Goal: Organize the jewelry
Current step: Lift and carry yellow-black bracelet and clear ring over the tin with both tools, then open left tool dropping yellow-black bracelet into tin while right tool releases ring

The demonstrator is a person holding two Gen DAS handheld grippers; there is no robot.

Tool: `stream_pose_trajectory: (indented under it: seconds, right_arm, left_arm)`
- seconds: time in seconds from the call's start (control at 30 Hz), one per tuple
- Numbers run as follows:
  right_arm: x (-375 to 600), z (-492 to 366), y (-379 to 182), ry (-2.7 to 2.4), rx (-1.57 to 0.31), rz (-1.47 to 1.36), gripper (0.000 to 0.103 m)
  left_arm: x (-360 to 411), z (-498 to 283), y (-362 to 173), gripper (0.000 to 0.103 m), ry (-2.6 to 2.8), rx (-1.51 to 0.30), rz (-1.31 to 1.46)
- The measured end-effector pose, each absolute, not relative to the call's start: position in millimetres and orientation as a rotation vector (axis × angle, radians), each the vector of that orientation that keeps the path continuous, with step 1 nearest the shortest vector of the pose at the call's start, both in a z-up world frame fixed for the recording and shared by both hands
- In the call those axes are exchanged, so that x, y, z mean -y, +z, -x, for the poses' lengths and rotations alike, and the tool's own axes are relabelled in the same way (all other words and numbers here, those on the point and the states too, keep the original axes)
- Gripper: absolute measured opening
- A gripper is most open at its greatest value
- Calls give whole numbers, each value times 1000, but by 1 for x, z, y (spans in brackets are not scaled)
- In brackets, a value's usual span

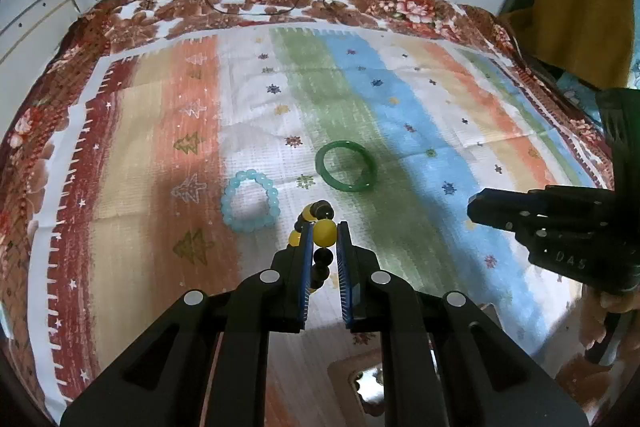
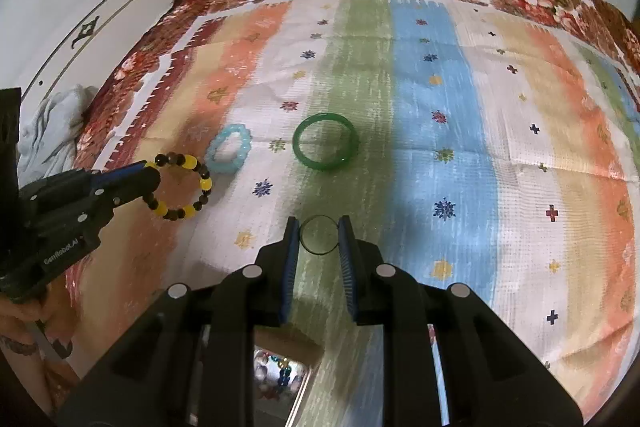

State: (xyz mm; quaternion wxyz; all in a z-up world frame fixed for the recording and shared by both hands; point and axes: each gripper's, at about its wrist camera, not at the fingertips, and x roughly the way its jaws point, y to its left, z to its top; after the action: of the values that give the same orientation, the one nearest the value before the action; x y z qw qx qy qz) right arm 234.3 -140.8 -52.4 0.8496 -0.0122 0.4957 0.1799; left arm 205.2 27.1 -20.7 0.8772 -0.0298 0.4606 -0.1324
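While the left gripper [image 1: 323, 233] keeps its jaws closed on the yellow and brown bead bracelet [image 2: 182, 187], lifted above the striped cloth [image 2: 520, 131], the right gripper [image 2: 319, 235] pinches a thin green ring [image 2: 318, 253] between narrow jaws. In the left wrist view, the pale blue bead bracelet [image 1: 250, 201] lies at 10 o'clock from the left jaws, and the green bangle [image 1: 346, 166] at 1 o'clock, both flat on the cloth and apart.
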Motion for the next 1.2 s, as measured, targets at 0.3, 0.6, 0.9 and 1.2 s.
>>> stream_pose_trajectory:
  seconds: [0.3,0.6,0.9,1.2]
  right_arm:
    - [141,-214,-40,413,-1017,10,21]
    - [142,-199,-31,445,-996,-8,21]
    - [140,-177,-24,482,-979,-6,21]
    - [139,-155,-25,518,-981,2,21]
  left_arm:
    - [-21,-184,-8,11,-309,-929,61]
    - [-19,-162,2,11,-336,-903,72]
    - [-13,-134,10,11,-355,-869,83]
    - [-9,-112,11,11,-384,-866,93]
